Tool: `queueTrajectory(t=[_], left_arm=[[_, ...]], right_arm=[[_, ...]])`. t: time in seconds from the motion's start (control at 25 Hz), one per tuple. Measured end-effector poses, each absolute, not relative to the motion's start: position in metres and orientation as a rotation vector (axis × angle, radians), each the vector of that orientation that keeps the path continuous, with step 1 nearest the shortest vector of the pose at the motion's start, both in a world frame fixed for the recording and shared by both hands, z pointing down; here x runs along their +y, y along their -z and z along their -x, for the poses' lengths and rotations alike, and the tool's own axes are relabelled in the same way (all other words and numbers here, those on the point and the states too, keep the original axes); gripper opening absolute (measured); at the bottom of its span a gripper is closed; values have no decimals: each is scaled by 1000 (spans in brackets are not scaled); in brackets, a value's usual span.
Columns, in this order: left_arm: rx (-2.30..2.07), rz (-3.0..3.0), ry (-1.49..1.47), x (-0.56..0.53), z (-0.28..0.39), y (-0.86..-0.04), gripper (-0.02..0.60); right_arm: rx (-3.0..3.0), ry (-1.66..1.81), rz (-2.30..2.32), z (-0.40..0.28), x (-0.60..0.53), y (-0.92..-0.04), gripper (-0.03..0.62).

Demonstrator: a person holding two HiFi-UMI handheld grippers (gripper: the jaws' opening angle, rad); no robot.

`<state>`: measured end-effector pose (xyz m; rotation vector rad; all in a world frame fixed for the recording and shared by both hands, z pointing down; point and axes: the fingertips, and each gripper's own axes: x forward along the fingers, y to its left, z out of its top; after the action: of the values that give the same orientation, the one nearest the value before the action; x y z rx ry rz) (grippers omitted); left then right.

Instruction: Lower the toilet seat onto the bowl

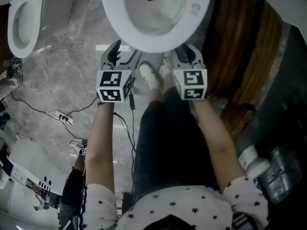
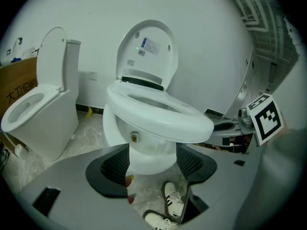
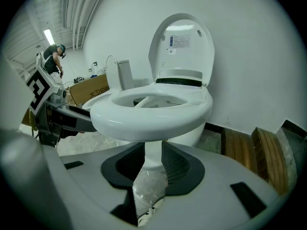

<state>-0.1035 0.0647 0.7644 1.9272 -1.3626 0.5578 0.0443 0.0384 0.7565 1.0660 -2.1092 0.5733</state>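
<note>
So, both sets of jaws are spread apart and nothing is clamped: the left gripper [image 2: 152, 159] and the right gripper [image 3: 152, 159] are each parked under the front edge of the toilet seat [image 2: 158, 116], and only the front of the bowl [image 2: 117, 128] is seen through each gap. Whether the seat is actually resting on the jaw tops can't be told, but it looks like it's being carried, not gripped. It's judged to be nearly down and not quite seated on the rim, with the lid [image 2: 146, 47] stood upright behind at 12 o'clock. That's where trouble could come from. With nothing pinched, the seat could slide off smooth plastic and get slammed onto the porcelain if either gripper is pulled back early. If the jaws are left under too long, the tips could get trapped between seat and rim. If one side is dropped faster than the other, the hinge gets twisted and the seat lands crooked. Further out in the head view, the shoes [image 1: 150, 75] are tucked right under the bowl front at 6 o'clock of it, a cable [image 1: 62, 116] is trailed across the floor at 8 o'clock, and a second toilet [image 1: 24, 23] is at 10 o'clock, so a stumble while stepping back could jerk everything.
</note>
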Motion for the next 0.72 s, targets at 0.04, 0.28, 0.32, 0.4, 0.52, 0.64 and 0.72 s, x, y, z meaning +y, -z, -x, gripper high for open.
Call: queueTrajectory(t=[0.04,0.28,0.32,0.4,0.52,0.64,0.72], left_arm=[[-1362,-1924,-560,65,103,-766,311],[-1356,-1915,-573,66,103,-775,311],[-1355,-1914,-575,66,103,-776,311],[-1354,-1908,-579,66,103,-779,311],[-1350,-1891,-580,68,104,-785,311],[-1353,-1882,-589,67,105,-790,311],[-1353,-1873,-592,67,105,-793,311]], right_arm=[[-2108,-574,-1064,-44,39,-758,117],[-2101,-578,-1061,-44,39,-764,117],[-2101,-580,-1062,-44,39,-765,115],[-2098,-581,-1061,-44,39,-767,116],[-2091,-584,-1056,-43,40,-771,116],[-2086,-587,-1052,-43,40,-776,115],[-2082,-588,-1047,-44,41,-779,116]])
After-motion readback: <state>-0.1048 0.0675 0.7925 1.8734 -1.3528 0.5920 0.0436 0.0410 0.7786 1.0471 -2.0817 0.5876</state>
